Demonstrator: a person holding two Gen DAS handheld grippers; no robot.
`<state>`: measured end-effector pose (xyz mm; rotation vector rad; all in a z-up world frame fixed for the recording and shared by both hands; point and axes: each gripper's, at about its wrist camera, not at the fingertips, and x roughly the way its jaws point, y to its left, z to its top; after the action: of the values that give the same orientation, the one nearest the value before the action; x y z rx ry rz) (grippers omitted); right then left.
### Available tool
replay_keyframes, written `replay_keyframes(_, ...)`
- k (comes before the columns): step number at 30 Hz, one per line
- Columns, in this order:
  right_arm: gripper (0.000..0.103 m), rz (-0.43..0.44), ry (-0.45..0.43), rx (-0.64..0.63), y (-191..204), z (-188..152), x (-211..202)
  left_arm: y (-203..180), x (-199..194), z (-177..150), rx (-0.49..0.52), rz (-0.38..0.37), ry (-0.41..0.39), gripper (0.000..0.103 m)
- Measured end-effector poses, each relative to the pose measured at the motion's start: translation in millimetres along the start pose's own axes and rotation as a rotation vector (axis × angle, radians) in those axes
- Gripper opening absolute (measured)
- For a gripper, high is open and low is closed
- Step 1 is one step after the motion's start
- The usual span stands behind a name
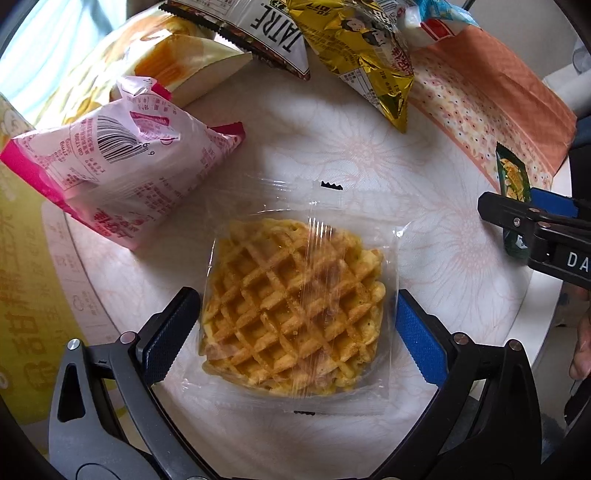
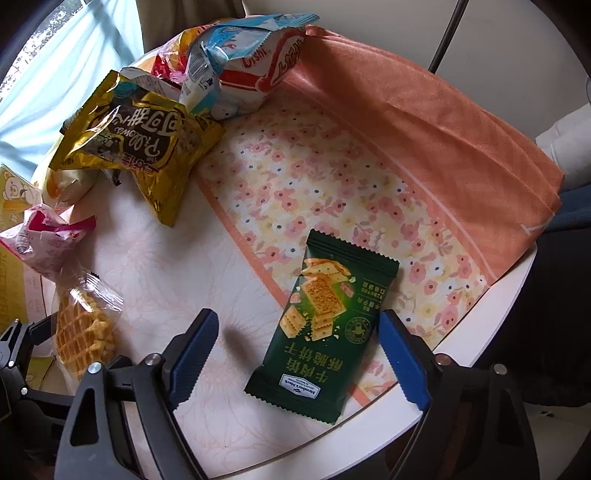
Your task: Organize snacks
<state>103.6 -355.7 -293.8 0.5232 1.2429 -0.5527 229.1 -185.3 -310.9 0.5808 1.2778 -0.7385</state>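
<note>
A golden waffle in clear wrap (image 1: 291,314) lies flat on the round white table (image 1: 424,229). My left gripper (image 1: 295,332) points down over it, open, one blue pad on each side of the wrapper and neither visibly pressing. A dark green cracker packet (image 2: 325,332) lies partly on a floral cloth (image 2: 351,192). My right gripper (image 2: 299,354) stands open astride it; the right pad is close to the packet's edge and the left pad stands well clear. In the left wrist view that packet (image 1: 511,177) shows at the far right under the right gripper's fingers (image 1: 498,212).
A pink-and-white packet (image 1: 122,173) lies left of the waffle. A gold bag (image 2: 136,147), a black-and-white bag (image 1: 266,33) and a blue-red-white bag (image 2: 240,74) crowd the far side. A yellow box (image 1: 22,277) stands at the left. The table's rim (image 2: 498,314) runs close on the right.
</note>
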Motion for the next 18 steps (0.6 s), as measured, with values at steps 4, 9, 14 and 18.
replay_keyframes(4,0.069,-0.007,-0.012,0.007,-2.0,-0.6,0.3,4.2,-4.1,2.6,0.021,-0.004,-0.019,0.086)
replay_keyframes(9,0.063,-0.015,-0.015,-0.007,-0.3,7.7,-2.4,-3.3,-7.1,2.6,0.034,-0.004,-0.028,0.079)
replay_keyframes(14,0.057,-0.026,-0.018,-0.034,2.3,3.6,-2.3,-0.9,-8.3,2.6,0.035,-0.005,-0.033,0.076)
replay_keyframes(18,0.044,-0.037,-0.032,-0.056,5.2,0.8,-4.7,-8.9,-11.2,-2.2,0.034,0.002,-0.048,0.075)
